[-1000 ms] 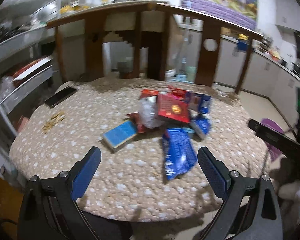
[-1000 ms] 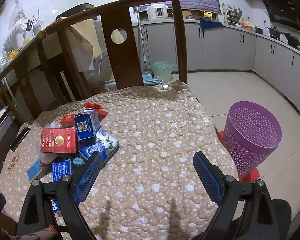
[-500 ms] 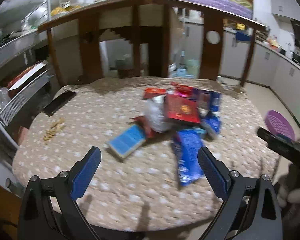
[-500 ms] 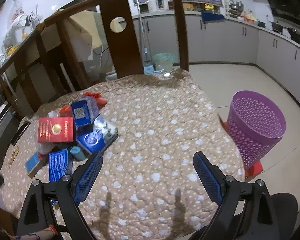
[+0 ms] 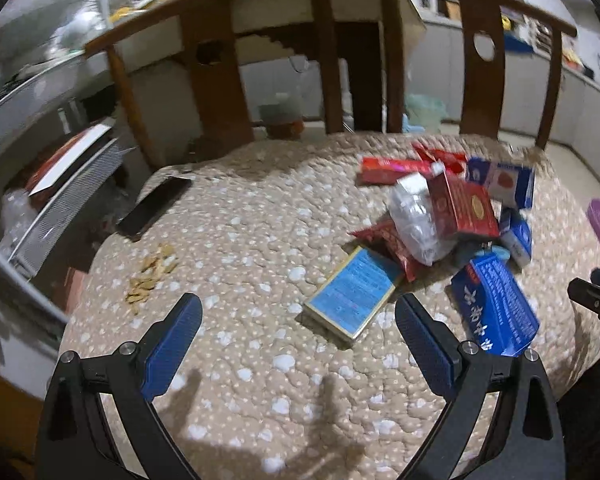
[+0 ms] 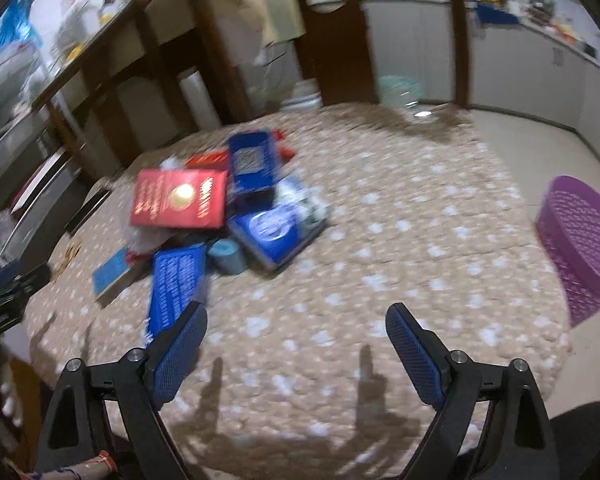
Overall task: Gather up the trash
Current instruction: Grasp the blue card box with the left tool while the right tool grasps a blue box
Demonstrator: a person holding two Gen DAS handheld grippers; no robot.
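Above the quilted table (image 5: 260, 220), 2 grippers (image 5: 298, 320) (image 6: 296, 330) hover, jaws spread.

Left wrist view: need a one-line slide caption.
Open left claw hovers over the quilted table, facing a light-blue box and a pile of red and blue packaging.

- The left gripper (image 5: 298, 326) was held with its jaws spread wide; nothing was between the blue fingertips (image 5: 175, 338).
- The right gripper (image 6: 296, 336) was likewise spread wide and empty.
- Each gripper appeared at the edge of the other's view, well apart.
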